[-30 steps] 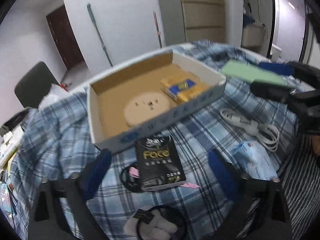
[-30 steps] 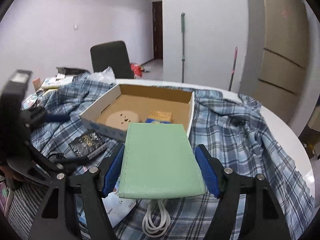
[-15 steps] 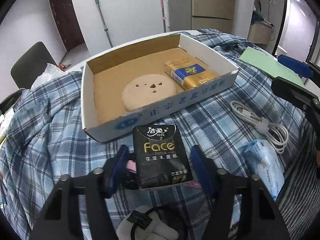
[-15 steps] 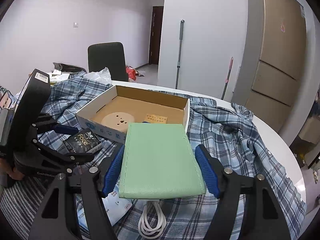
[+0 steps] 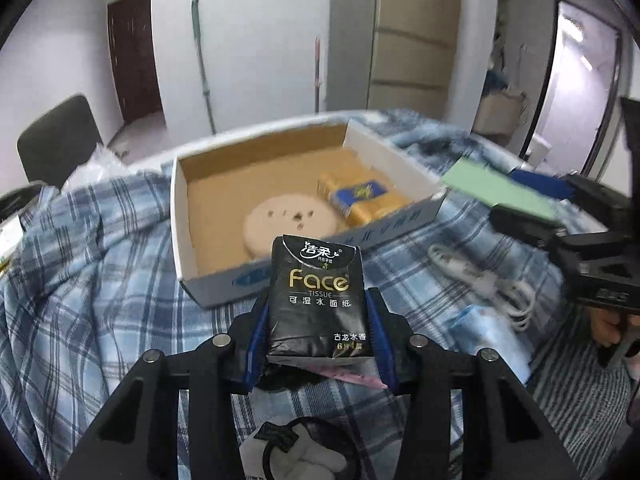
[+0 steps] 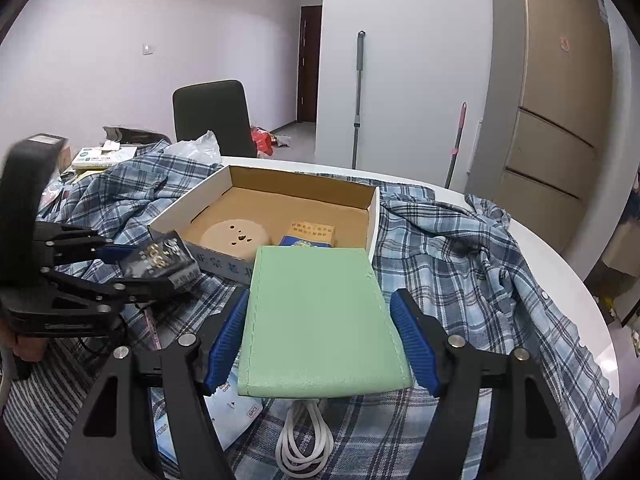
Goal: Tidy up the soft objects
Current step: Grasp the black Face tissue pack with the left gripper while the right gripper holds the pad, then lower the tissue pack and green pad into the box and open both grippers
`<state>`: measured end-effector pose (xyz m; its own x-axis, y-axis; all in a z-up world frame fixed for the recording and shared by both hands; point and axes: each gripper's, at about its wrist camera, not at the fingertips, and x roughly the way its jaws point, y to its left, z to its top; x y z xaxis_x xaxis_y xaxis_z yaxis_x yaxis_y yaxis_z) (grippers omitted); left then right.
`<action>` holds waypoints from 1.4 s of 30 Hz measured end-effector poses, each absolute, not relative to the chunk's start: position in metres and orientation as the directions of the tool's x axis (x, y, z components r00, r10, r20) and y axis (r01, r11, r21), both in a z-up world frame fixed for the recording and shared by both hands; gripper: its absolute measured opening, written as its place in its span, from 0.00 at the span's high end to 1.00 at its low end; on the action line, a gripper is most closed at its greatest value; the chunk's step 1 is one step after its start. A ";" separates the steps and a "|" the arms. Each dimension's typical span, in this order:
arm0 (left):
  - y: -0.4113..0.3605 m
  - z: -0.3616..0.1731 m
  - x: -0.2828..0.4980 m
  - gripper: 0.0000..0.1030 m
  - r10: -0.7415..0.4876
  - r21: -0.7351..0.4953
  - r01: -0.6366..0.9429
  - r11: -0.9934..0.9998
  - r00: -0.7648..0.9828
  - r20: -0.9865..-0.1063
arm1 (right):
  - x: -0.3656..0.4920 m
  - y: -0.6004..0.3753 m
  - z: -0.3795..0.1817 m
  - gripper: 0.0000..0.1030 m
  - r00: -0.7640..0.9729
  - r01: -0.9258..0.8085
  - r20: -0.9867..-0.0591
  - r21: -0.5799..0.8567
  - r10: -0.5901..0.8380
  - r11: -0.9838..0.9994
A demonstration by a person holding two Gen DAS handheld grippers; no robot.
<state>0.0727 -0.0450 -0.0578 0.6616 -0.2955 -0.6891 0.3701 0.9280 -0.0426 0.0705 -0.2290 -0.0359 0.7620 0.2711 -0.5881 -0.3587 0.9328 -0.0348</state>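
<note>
A black "Face" tissue pack (image 5: 316, 300) sits between the blue pads of my left gripper (image 5: 317, 320), lifted a little above the plaid cloth. The jaws are closing on its sides. The right wrist view shows the same pack (image 6: 160, 260) in the left gripper (image 6: 132, 264), just left of the cardboard box (image 6: 372, 216). My right gripper (image 6: 320, 304) is shut on a flat green pad (image 6: 320, 312), held level in front of the box. The box (image 5: 180, 216) holds a round beige disc (image 5: 288, 228) and a yellow-and-blue pack (image 5: 360, 200).
A blue plaid shirt (image 6: 460, 248) covers the round table. A coiled white cable (image 5: 492, 284) and a light blue packet (image 5: 480, 328) lie right of the box. A black hair tie on a white object (image 5: 296, 448) lies under the left gripper. A black chair (image 6: 212, 116) stands behind.
The left jaws have narrowed from wide open onto the black tissue pack, and the pack has come up off the cloth. The right gripper and green pad have stayed put.
</note>
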 end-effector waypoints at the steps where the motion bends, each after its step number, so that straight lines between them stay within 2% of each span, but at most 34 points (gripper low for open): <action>1: -0.044 -0.053 0.068 0.54 -0.304 -0.039 0.374 0.927 0.684 -0.663 | 0.070 -0.230 -0.035 0.32 0.764 -0.357 -0.584 -0.028 0.275 0.933; 11: -0.027 -0.021 0.050 0.54 -0.356 -0.083 0.362 0.929 0.809 -0.468 | 0.061 -0.231 -0.024 0.32 0.814 -0.344 -0.506 -0.024 0.285 0.939; 16: -0.016 -0.001 0.050 0.54 -0.335 -0.082 0.327 0.941 0.873 -0.355 | 0.059 -0.230 -0.003 0.32 0.857 -0.304 -0.445 -0.028 0.261 0.952; 19: -0.011 0.009 0.053 0.54 -0.310 -0.071 0.304 0.950 0.900 -0.308 | 0.065 -0.222 0.011 0.32 0.878 -0.290 -0.408 -0.036 0.251 0.956; 22: -0.011 0.014 0.066 0.54 -0.287 -0.059 0.283 0.957 0.910 -0.298 | 0.077 -0.210 0.018 0.32 0.880 -0.284 -0.404 -0.025 0.250 0.959; 27: -0.011 0.012 0.095 0.54 -0.277 -0.094 0.261 0.961 0.903 -0.329 | 0.104 -0.189 0.021 0.32 0.884 -0.282 -0.399 -0.035 0.245 0.959; 33: -0.016 -0.010 0.132 0.54 -0.261 -0.111 0.236 0.965 0.866 -0.426 | 0.145 -0.181 0.009 0.32 0.844 -0.269 -0.472 0.041 0.256 0.962; 38: -0.018 -0.038 0.150 0.54 -0.238 -0.113 0.211 0.971 0.811 -0.534 | 0.159 -0.187 -0.018 0.32 0.811 -0.243 -0.533 0.070 0.242 0.967; 42: -0.015 -0.050 0.160 0.54 -0.241 -0.131 0.203 0.970 0.773 -0.587 | 0.172 -0.189 -0.035 0.32 0.769 -0.243 -0.594 0.072 0.237 0.967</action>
